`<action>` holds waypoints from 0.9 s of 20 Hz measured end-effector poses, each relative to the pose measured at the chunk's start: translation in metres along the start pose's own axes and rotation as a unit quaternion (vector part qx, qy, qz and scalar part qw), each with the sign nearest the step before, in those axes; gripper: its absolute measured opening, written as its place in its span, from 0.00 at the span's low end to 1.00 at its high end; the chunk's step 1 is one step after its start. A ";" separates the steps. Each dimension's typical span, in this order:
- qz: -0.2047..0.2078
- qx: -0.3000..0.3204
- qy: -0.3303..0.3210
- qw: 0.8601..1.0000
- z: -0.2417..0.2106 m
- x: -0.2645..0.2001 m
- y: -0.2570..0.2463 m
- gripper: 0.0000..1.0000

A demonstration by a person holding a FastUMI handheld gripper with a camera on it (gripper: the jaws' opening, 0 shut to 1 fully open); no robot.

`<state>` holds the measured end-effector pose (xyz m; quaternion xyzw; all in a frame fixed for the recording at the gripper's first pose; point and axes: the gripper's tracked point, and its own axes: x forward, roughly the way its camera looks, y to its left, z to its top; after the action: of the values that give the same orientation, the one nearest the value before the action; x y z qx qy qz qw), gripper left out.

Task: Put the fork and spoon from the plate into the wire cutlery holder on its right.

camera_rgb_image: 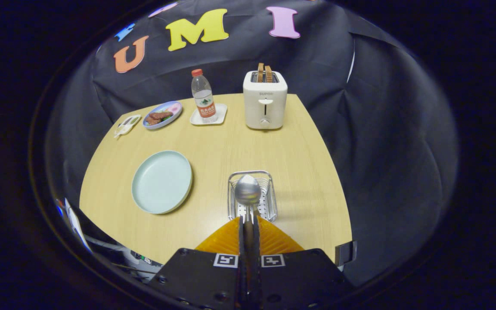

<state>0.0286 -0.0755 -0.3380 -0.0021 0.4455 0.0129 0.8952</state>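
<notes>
The fingers (248, 224) clench the spoon (248, 189) by its handle above the wire cutlery holder (269, 202); keep it vertical, centred over the opening; lower, then release.

Glossy metal spoon (248, 189) (mirror-bright) – matt wooden table (308, 172)

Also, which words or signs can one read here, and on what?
"SUPOR": front of the toaster.
Bottle label: too small to read.
Tongs, shut on the spoon above the wire holder: two square code marks, no words.
</notes>
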 end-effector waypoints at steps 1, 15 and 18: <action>0.001 0.001 0.004 1.000 -0.001 0.002 0.001 0.05; 0.051 0.013 -0.128 0.990 0.057 -0.054 0.054 0.52; 0.056 0.010 -0.181 0.982 0.080 -0.082 0.071 0.64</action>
<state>0.0410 -0.0048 -0.2236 0.0338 0.2759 0.0590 0.9588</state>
